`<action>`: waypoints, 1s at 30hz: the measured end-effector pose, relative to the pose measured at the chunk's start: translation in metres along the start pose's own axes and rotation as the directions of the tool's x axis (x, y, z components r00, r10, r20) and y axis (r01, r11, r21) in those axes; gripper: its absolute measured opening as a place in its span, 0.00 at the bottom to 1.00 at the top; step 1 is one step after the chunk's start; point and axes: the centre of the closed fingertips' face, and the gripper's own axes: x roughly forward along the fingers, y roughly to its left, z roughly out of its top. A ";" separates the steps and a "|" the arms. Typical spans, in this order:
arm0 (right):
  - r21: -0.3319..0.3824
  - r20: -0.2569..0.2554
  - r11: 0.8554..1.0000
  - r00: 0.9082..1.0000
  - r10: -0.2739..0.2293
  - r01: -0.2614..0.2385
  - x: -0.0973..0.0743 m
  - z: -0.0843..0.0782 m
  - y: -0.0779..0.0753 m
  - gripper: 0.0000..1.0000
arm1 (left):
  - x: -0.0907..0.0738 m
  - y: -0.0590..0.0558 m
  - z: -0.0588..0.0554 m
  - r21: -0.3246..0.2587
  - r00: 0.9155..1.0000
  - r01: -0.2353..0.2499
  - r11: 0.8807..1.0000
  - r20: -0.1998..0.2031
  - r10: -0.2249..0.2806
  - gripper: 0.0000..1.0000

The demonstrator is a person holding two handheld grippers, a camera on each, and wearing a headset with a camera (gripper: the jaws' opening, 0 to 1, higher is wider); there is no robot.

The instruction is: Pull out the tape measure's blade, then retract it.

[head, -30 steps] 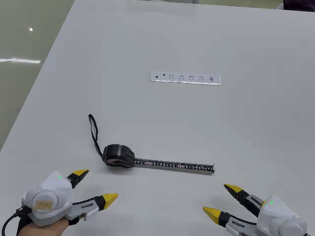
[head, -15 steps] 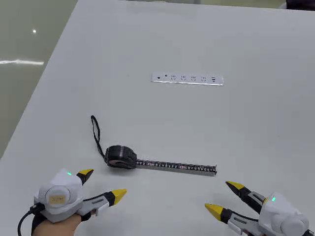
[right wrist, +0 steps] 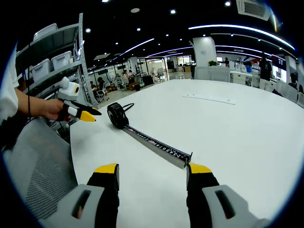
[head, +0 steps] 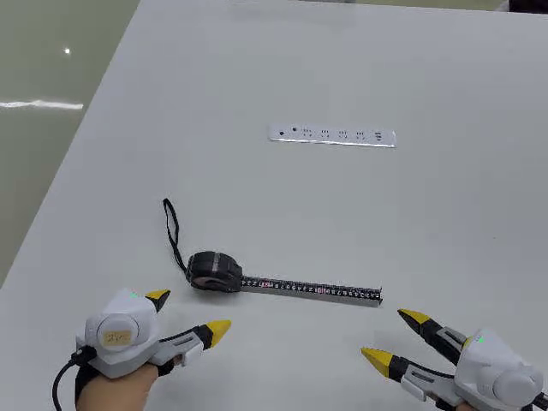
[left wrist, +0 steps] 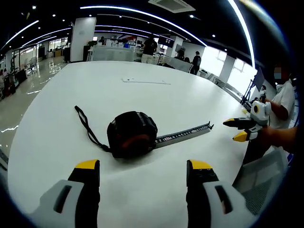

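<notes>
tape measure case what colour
The case is black with a reddish face, clearest in the left gripper view.

white workbench (head: 445,223), white power strip (head: 332,136) lying flat on it, glossy floor (head: 43,154) at left

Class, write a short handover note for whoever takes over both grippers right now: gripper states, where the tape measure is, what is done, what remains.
Left gripper: open, empty, just short of the tape measure case.
Right gripper: open, empty, near the blade's free end.
The case lies on the white table, with the blade lying flat, extended toward the right gripper, and the strap trailing off the far side.
Done: blade is out.
Left: retract it, probably by steadying the case with the left gripper first.
</notes>
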 end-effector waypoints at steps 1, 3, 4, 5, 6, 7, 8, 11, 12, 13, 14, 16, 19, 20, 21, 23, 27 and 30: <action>-0.001 0.000 1.000 1.000 0.000 0.000 0.000 0.000 0.000 0.57 | 0.001 0.000 0.001 -0.003 1.000 -0.003 1.000 0.002 0.003 0.73; -0.003 0.000 1.000 1.000 0.001 -0.001 0.002 0.001 -0.002 0.57 | 0.004 0.000 0.002 -0.037 1.000 -0.005 0.999 0.011 0.005 0.73; -0.004 0.000 1.000 1.000 0.003 -0.003 0.003 0.001 -0.002 0.57 | 0.006 -0.001 0.001 -0.040 1.000 0.000 0.999 0.010 0.001 0.74; -0.004 0.000 1.000 1.000 0.005 -0.005 0.003 0.001 -0.002 0.57 | 0.008 -0.002 -0.001 -0.025 1.000 -0.003 1.000 -0.001 0.003 0.75; -0.004 -0.001 1.000 1.000 0.007 -0.007 0.004 0.002 -0.002 0.57 | 0.009 -0.001 -0.002 -0.010 1.000 -0.012 1.000 -0.008 0.012 0.75; -0.006 -0.003 1.000 1.000 0.008 -0.008 0.005 0.002 -0.003 0.57 | 0.010 -0.001 -0.003 -0.017 1.000 -0.012 1.000 -0.009 0.012 0.75; -0.009 -0.005 1.000 1.000 0.009 -0.009 0.005 0.002 -0.003 0.57 | 0.010 0.000 -0.004 -0.039 1.000 -0.011 0.999 -0.010 0.010 0.74; -0.010 -0.004 1.000 1.000 0.011 -0.012 0.006 0.003 -0.005 0.57 | 0.013 0.004 -0.006 -0.065 1.000 -0.016 0.998 -0.006 0.016 0.75; -0.010 -0.005 1.000 1.000 0.011 -0.011 0.006 0.002 -0.007 0.57 | 0.013 0.005 -0.006 -0.068 1.000 -0.025 0.997 -0.011 0.024 0.75; -0.009 -0.005 1.000 1.000 0.011 -0.011 0.006 0.002 -0.007 0.57 | 0.013 0.005 -0.006 -0.071 1.000 -0.026 0.997 -0.010 0.026 0.75; -0.010 -0.004 1.000 1.000 0.009 -0.009 0.006 0.002 -0.008 0.57 | 0.014 0.006 -0.007 -0.074 1.000 -0.027 0.997 -0.010 0.026 0.75; -0.007 -0.005 1.000 1.000 0.007 -0.007 0.006 0.001 -0.010 0.57 | 0.014 0.007 -0.008 -0.081 0.999 -0.036 0.996 -0.011 0.035 0.75; -0.007 -0.006 1.000 1.000 0.007 -0.007 0.008 0.000 -0.012 0.57 | 0.015 0.007 -0.009 -0.091 0.999 -0.039 0.995 -0.013 0.038 0.75; -0.006 -0.008 1.000 1.000 0.009 -0.009 0.008 -0.001 -0.013 0.57 | 0.016 0.007 -0.010 -0.090 0.999 -0.041 0.995 -0.013 0.040 0.75; -0.006 -0.008 1.000 1.000 0.009 -0.009 0.009 -0.001 -0.013 0.57 | 0.016 0.007 -0.010 -0.091 0.999 -0.041 0.995 -0.013 0.040 0.75; -0.001 -0.009 1.000 1.000 0.010 -0.010 0.010 -0.003 -0.015 0.57 | 0.017 0.006 -0.009 -0.092 0.999 -0.045 0.995 -0.015 0.044 0.75; 0.008 -0.009 1.000 1.000 0.010 -0.010 0.012 -0.006 -0.017 0.57 | 0.021 0.002 -0.006 -0.062 0.998 -0.052 0.997 -0.023 0.051 0.76; 0.012 -0.013 1.000 1.000 0.011 -0.011 0.014 -0.008 -0.018 0.56 | 0.024 -0.001 -0.005 -0.048 0.998 -0.053 0.997 -0.028 0.052 0.76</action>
